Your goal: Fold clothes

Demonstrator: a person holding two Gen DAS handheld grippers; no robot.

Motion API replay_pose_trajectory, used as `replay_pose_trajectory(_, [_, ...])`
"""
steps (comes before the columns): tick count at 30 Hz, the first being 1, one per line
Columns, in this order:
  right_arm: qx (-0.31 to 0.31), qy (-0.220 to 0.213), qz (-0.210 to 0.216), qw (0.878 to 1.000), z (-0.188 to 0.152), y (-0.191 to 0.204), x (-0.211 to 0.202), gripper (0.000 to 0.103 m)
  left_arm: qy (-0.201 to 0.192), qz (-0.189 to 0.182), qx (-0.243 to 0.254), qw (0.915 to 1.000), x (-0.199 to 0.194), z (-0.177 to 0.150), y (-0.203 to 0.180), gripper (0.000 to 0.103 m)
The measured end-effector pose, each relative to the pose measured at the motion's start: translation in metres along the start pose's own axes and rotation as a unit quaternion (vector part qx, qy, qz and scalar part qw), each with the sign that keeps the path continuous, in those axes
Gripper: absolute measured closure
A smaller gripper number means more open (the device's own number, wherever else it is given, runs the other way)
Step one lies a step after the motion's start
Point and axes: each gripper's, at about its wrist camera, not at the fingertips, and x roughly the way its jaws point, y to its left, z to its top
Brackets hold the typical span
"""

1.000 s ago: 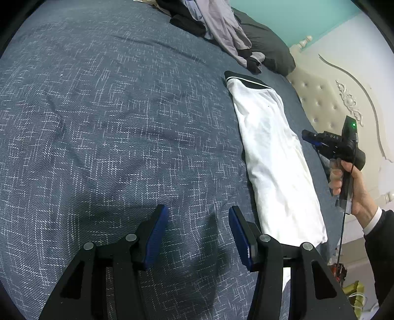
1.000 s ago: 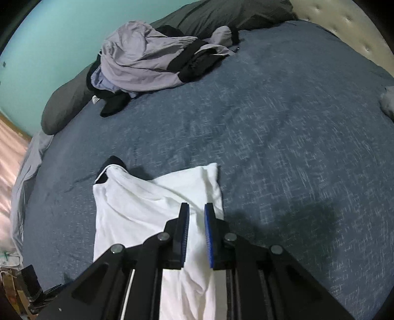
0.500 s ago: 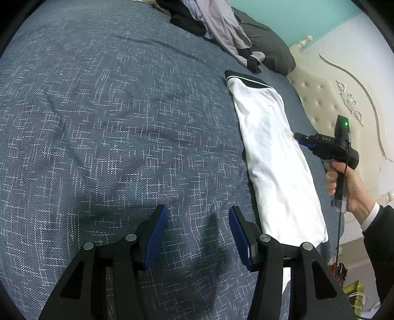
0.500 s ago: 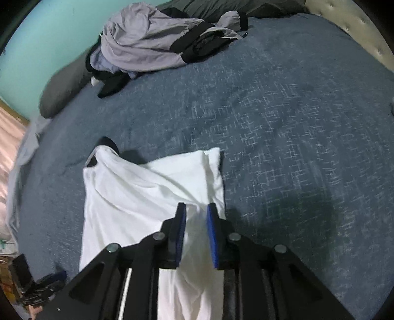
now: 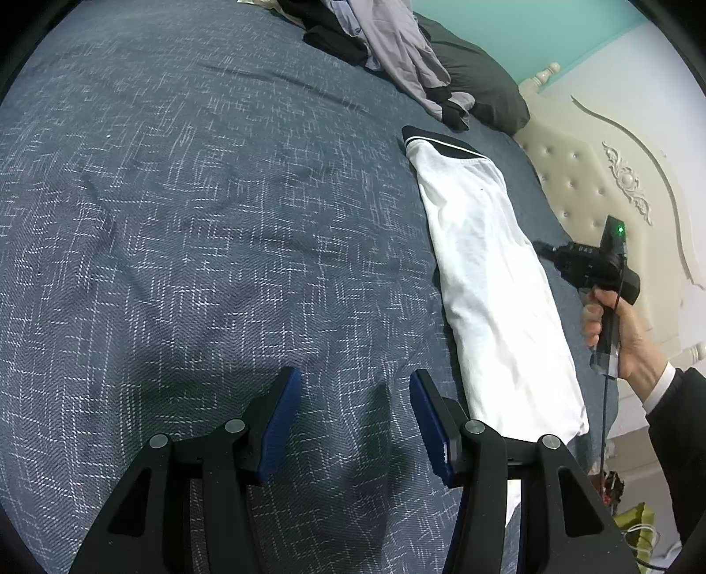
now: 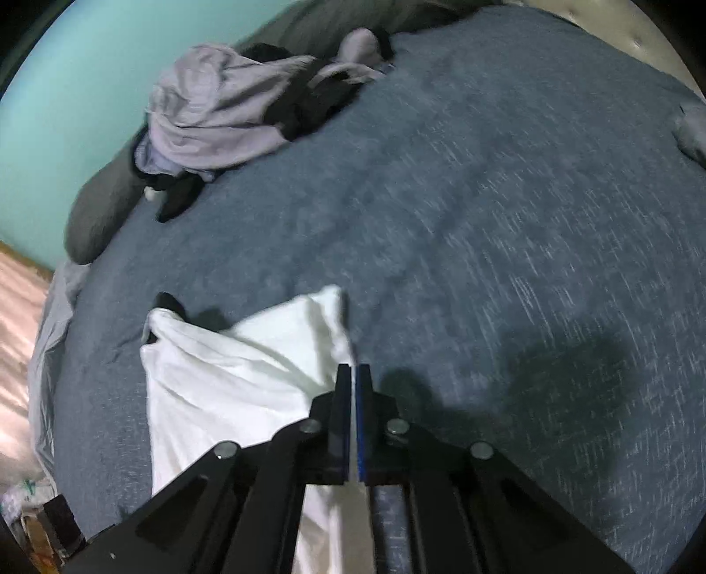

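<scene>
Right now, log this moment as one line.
stage: gripping | right gripper: shut on folded white cotton garment edge | left gripper: open, empty, over blue bedspread

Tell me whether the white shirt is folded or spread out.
Folded. The white shirt lies as a long narrow strip on the bed, sleeves tucked in, dark collar at its far end.

Teal wall (image 5: 529, 31), cream tufted headboard (image 5: 587, 194), blue-grey bedspread (image 5: 176, 198)
</scene>
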Motion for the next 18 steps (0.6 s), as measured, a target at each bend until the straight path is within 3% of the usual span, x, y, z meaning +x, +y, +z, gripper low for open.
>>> replay_pose_trajectory(3, [-0.024, -0.001, 0.021, 0.999, 0.006, 0.014, -0.002, 0.098, 0.000, 0.000, 0.001, 1.0000, 0.000, 0.000, 0.000, 0.047])
replay_pose_trajectory(4, [-0.039, 0.006, 0.020, 0.999, 0.011, 0.022, 0.001, 0.090, 0.000, 0.000, 0.000, 1.0000, 0.000, 0.000, 0.000, 0.047])
replay_pose_trajectory(5, [-0.051, 0.010, 0.016, 0.999, 0.014, 0.029, 0.004, 0.076, 0.000, 0.000, 0.000, 1.0000, 0.000, 0.000, 0.000, 0.047])
replay_pose_trajectory(6, [-0.063, 0.013, 0.014, 0.998, 0.016, 0.036, 0.006, 0.071, 0.000, -0.001, 0.000, 1.0000, 0.000, 0.000, 0.000, 0.047])
replay_pose_trajectory(16, [-0.153, 0.064, -0.013, 0.986, 0.014, 0.071, 0.046, 0.070, 0.000, -0.001, 0.002, 1.0000, 0.000, 0.000, 0.001, 0.047])
replay_pose_trajectory(18, [-0.166, 0.070, -0.023, 0.983, 0.012, 0.073, 0.053, 0.075, 0.000, -0.002, 0.002, 1.0000, 0.001, 0.001, 0.001, 0.047])
